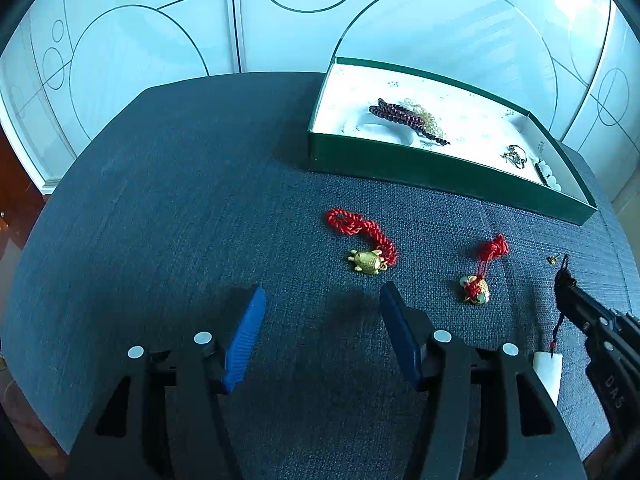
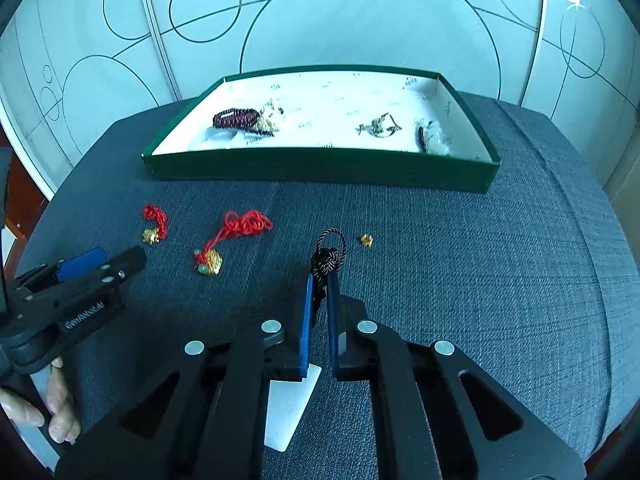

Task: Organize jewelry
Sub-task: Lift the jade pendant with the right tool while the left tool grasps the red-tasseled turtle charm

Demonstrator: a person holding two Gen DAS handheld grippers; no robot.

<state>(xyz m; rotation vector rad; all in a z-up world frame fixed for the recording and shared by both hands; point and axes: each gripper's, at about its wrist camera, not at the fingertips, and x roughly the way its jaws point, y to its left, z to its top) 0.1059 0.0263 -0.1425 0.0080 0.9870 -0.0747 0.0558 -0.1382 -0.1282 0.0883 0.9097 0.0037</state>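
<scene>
My right gripper [image 2: 319,280] is shut on the black cord [image 2: 329,258] of a white pendant [image 2: 290,408], which hangs below the fingers; the gripper also shows in the left wrist view [image 1: 562,280]. My left gripper [image 1: 322,300] is open and empty above the cloth. Ahead of it lie a gold turtle charm on red cord [image 1: 366,260] and a gold charm with a green bead on red cord [image 1: 476,292]. The green box [image 2: 320,168] at the back holds a dark red bead bracelet [image 2: 236,118] and other pieces. A small gold piece [image 2: 366,239] lies loose.
The table carries a blue-grey woven cloth [image 2: 500,280]. A white wall with circle patterns [image 2: 360,20] stands behind the box. A hand [image 2: 52,412] holds the left gripper at the left edge.
</scene>
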